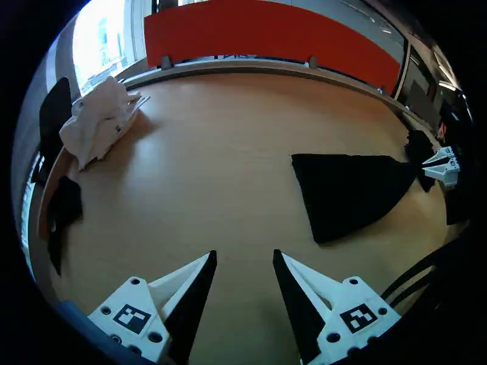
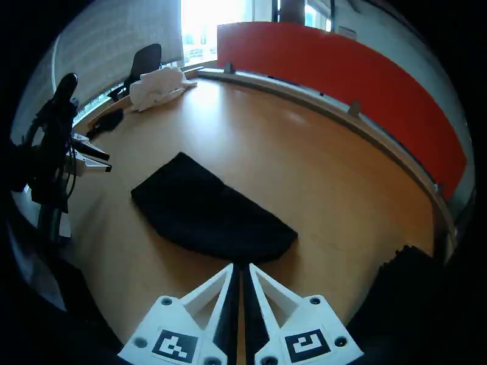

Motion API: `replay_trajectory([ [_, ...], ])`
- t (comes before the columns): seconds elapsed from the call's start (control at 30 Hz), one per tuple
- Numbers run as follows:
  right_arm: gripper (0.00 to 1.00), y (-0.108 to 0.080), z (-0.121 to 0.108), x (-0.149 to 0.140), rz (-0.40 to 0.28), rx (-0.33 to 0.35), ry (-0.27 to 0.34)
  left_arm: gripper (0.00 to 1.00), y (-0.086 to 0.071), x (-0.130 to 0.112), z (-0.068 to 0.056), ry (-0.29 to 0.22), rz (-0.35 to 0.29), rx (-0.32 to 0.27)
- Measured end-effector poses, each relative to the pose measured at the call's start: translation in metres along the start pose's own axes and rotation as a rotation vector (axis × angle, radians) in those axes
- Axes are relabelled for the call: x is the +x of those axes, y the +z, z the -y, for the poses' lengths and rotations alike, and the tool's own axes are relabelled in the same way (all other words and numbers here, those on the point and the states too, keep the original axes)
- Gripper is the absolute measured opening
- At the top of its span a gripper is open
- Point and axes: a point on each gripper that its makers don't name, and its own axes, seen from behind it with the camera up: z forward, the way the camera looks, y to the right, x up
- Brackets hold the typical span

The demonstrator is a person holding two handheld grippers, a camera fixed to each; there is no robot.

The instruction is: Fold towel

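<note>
Tabletop (image 1: 213,170) open around towel (image 1: 347,188); white heap (image 1: 97,121), perhaps cloth, far corner.

- A curved wooden worktop (image 1: 231,152), bare over most of its surface.
- A black towel (image 1: 350,191) lies flat on it, folded to a wedge.
- A crumpled white cloth (image 1: 97,121) sits at the far corner.
- A dark cloth (image 1: 64,207) lies on the near-left edge.
- A red panel (image 1: 268,30) stands along the far rim.

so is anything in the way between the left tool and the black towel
Nothing visible: bare desk lies between the open left tool and the black towel; the white cloth pile sits far aside.
</note>
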Motion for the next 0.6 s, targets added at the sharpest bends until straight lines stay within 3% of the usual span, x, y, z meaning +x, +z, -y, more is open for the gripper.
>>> replay_trajectory([
  [0.6,0.23,-0.033,-0.017,0.046,-0.085,-0.049,-0.057,0.67,-0.001,0.006,-0.002,0.008,-0.012,-0.003],
])
